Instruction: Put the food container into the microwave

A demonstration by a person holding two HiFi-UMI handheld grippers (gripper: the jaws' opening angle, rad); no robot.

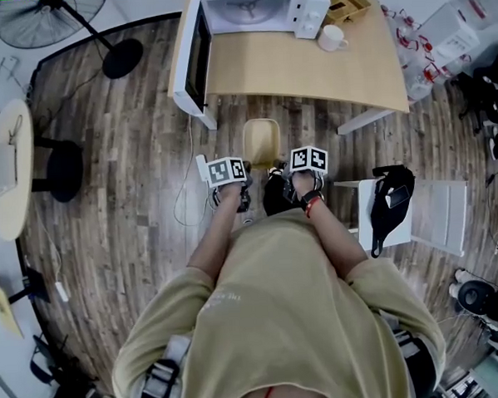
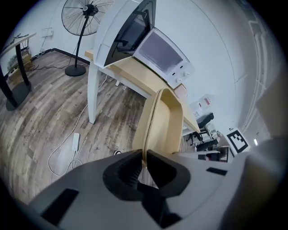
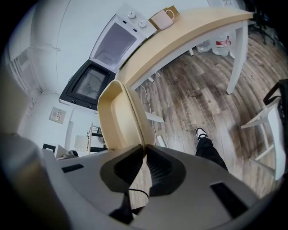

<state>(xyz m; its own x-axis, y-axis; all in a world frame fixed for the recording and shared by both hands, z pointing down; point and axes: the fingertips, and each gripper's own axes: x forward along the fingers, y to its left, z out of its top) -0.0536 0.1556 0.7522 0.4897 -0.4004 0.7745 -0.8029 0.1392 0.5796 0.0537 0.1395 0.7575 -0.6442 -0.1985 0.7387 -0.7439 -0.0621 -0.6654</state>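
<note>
Food container point(image 1: 261, 139): cream, smooth, a shallow rounded-rectangle tray with a thin raised rim. It is held in the air over the grey-brown plank floor point(image 1: 125, 217), just near of the surface's front edge, not yet in the microwave.

Left claw point(image 2: 144, 162): ribbed dark pads drawn almost together, pinching the tray's thin rim on its left side.

Right claw point(image 3: 144, 155): the same narrow pinch on the rim's right side. The tray stretches away from both claws toward the far side.

Surface point(image 1: 309, 70): pale wood top, slim white legs.

Microwave point(image 1: 260, 10): white, boxy, at the surface's far left. Its dark-glass door point(image 1: 194, 64) is swung open to the left and its pale cavity shows.

A white mug point(image 1: 332, 37) stands just right of the microwave. A black pedestal fan point(image 1: 52, 17) stands on the floor at far left.
</note>
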